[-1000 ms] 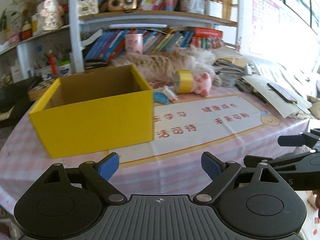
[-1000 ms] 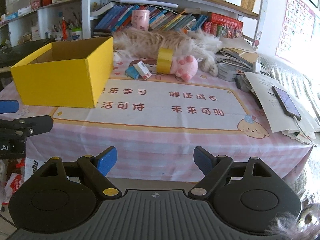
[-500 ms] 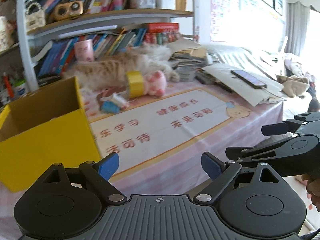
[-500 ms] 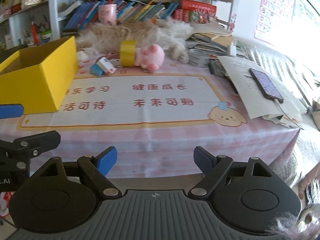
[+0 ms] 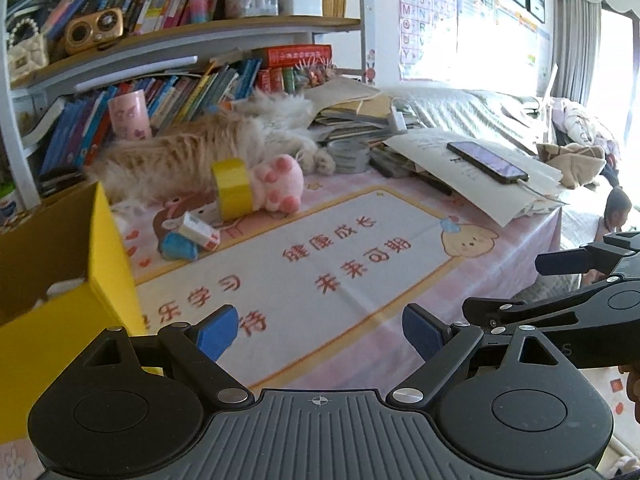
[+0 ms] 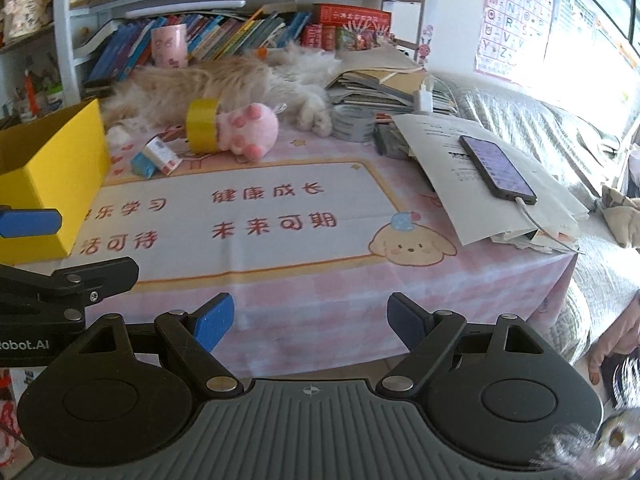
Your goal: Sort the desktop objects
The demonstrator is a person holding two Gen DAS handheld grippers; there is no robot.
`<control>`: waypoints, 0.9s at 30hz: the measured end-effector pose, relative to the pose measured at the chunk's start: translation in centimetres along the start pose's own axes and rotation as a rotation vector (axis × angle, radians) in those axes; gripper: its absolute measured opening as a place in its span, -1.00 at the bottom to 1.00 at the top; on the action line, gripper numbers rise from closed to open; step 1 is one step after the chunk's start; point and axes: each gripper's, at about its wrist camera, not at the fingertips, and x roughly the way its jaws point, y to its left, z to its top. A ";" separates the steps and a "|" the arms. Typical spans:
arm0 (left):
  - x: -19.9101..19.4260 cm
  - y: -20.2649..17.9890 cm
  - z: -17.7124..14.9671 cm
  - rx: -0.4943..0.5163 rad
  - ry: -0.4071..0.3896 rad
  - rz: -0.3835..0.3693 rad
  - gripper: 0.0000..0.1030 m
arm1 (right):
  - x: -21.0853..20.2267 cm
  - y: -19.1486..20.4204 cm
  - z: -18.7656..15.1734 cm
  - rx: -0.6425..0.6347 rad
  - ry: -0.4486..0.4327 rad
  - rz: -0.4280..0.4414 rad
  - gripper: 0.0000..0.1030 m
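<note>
An open yellow box (image 5: pixel 60 280) (image 6: pixel 48 176) stands at the table's left. Behind the printed mat lie a yellow tape roll (image 5: pixel 232 190) (image 6: pixel 202 124), a pink paw plush (image 5: pixel 278 184) (image 6: pixel 248 128), a small white carton (image 5: pixel 199 231) (image 6: pixel 162 156) and a blue eraser-like block (image 5: pixel 176 246) (image 6: pixel 142 166). My left gripper (image 5: pixel 320 330) is open over the mat's near edge, nothing between its blue pads. My right gripper (image 6: pixel 310 322) is open too, hanging off the table's front edge. Each gripper shows at the side of the other's view.
A fluffy cat (image 5: pixel 192 152) (image 6: pixel 224 84) lies along the back before bookshelves. A phone (image 5: pixel 486 162) (image 6: pixel 496 170) rests on loose papers at the right, beside a stack of books (image 6: pixel 372 84). A person's hand (image 6: pixel 616 336) shows at lower right.
Both views have swung to the right: the yellow box slid toward the left edge and the phone and papers came into fuller sight. Both grippers stayed open.
</note>
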 end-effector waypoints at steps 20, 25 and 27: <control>7.7 -0.2 6.1 -0.077 0.017 0.164 0.78 | 7.7 -5.6 6.2 0.005 -0.006 0.125 0.60; 8.8 0.2 7.1 -0.117 0.027 0.247 0.77 | 9.8 -6.6 7.8 0.000 0.000 0.174 0.60; 9.2 0.6 7.4 -0.133 0.028 0.279 0.77 | 10.7 -6.9 8.5 -0.005 0.004 0.195 0.60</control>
